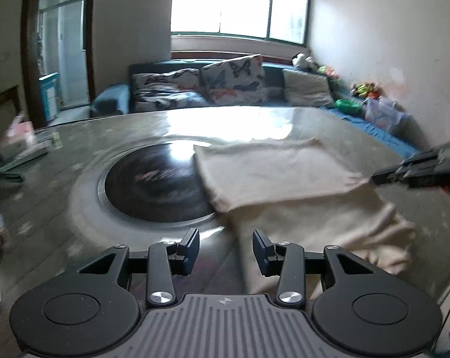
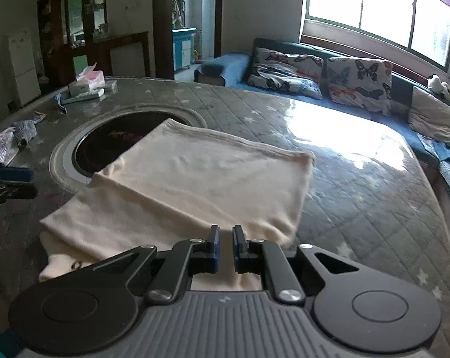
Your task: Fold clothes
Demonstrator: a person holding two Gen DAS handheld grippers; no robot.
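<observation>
A cream garment (image 2: 195, 185) lies partly folded on the quilted surface (image 2: 359, 203), overlapping the dark round inset (image 1: 153, 185). The left gripper (image 1: 226, 250) has its jaws wide apart; the right gripper (image 2: 224, 249) has its jaws slightly apart, both empty.

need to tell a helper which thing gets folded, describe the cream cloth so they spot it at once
On the big grey quilted star-print table, look beside the round black glass inset. The cream knitted garment lies there partly folded, one corner overlapping the inset. It is the only large pale fabric; the other items are small boxes at the far edge.
</observation>
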